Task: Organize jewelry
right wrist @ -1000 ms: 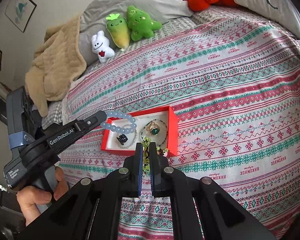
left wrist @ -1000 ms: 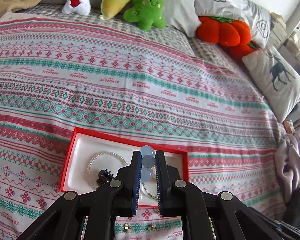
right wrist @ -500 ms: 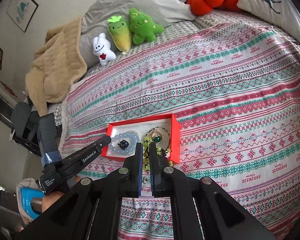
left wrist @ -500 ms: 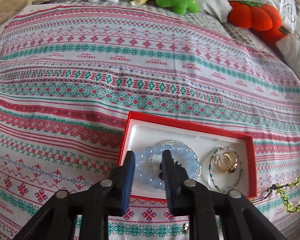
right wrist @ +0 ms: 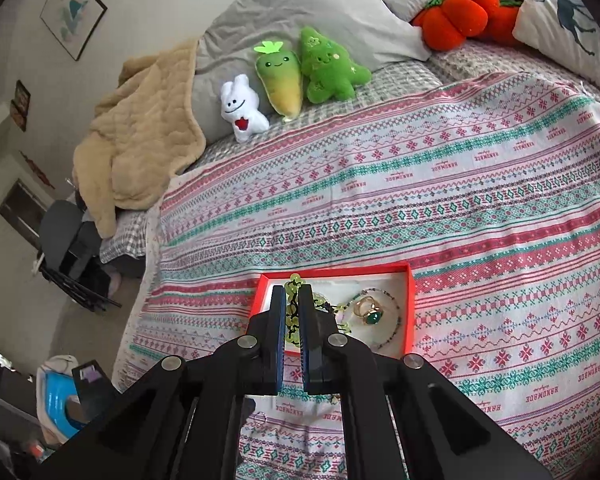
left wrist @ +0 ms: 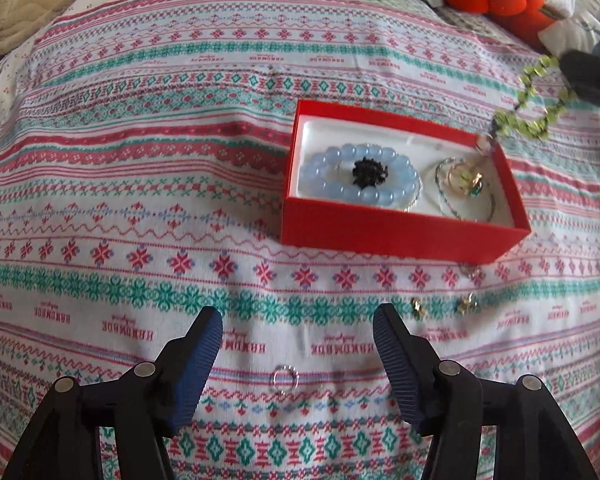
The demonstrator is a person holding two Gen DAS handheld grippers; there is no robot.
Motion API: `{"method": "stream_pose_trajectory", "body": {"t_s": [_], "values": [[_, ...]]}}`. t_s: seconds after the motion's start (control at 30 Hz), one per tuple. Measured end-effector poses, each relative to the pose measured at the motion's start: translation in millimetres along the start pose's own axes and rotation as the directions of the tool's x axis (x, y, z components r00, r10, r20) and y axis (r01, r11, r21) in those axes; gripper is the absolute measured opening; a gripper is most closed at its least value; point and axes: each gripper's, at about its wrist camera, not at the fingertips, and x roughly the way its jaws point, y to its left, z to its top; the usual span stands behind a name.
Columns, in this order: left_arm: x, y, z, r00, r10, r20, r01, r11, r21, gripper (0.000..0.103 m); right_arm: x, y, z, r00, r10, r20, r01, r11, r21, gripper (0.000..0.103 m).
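Note:
A red jewelry box (left wrist: 400, 236) with a white lining sits on the patterned bedspread. In it lie a pale blue bead bracelet (left wrist: 356, 178) around a small black piece (left wrist: 370, 172), and gold rings (left wrist: 466, 178) on a thin chain. My left gripper (left wrist: 298, 340) is open and empty, low over the bedspread in front of the box, with a small silver ring (left wrist: 284, 378) between its fingers. My right gripper (right wrist: 291, 308) is shut on a green bead bracelet (right wrist: 294, 320) and holds it over the box (right wrist: 410, 308). The green bracelet (left wrist: 534, 100) hangs above the box's right end in the left wrist view.
Two small gold earrings (left wrist: 440, 306) lie on the bedspread in front of the box. Plush toys (right wrist: 292, 76), an orange pumpkin cushion (right wrist: 460, 12), pillows and a beige blanket (right wrist: 140, 140) lie at the head of the bed. A chair (right wrist: 72, 252) stands beside the bed.
My left gripper let go of the blue bracelet in the box, opened wide and drew back toward me. My right gripper moved forward over the box with the green bracelet.

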Motion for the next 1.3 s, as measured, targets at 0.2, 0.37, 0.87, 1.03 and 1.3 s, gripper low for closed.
{"method": "stream_pose_trajectory", "body": {"t_s": [0.2,0.37,0.87,1.03,1.3], "values": [[7,1,-15,1.0,-0.019,-0.022,0.019,1.0,-0.008,0.072,44,3,-9,0.995,-0.055,-0.085,0.05,0.997,-0.063,0.006],[9,-6,-15,0.999,-0.024,-0.021,0.025,1.0,0.01,0.072,67,-6,-19,0.978,-0.165,-0.126,0.151,0.982,-0.113,0.006],[17,-11,-16,0.999,-0.004,-0.039,0.006,0.999,0.05,0.079,53,-22,-17,0.962,-0.255,-0.099,0.244,0.963,-0.114,0.04],[15,-6,-16,0.999,0.013,-0.035,-0.011,0.998,0.063,0.084,32,-27,-20,0.964,-0.248,-0.098,0.237,0.965,-0.111,0.047],[9,9,-23,0.998,0.051,-0.026,-0.05,0.997,0.059,0.091,8,-44,-39,0.942,-0.307,-0.136,0.29,0.948,-0.129,0.059]]}}
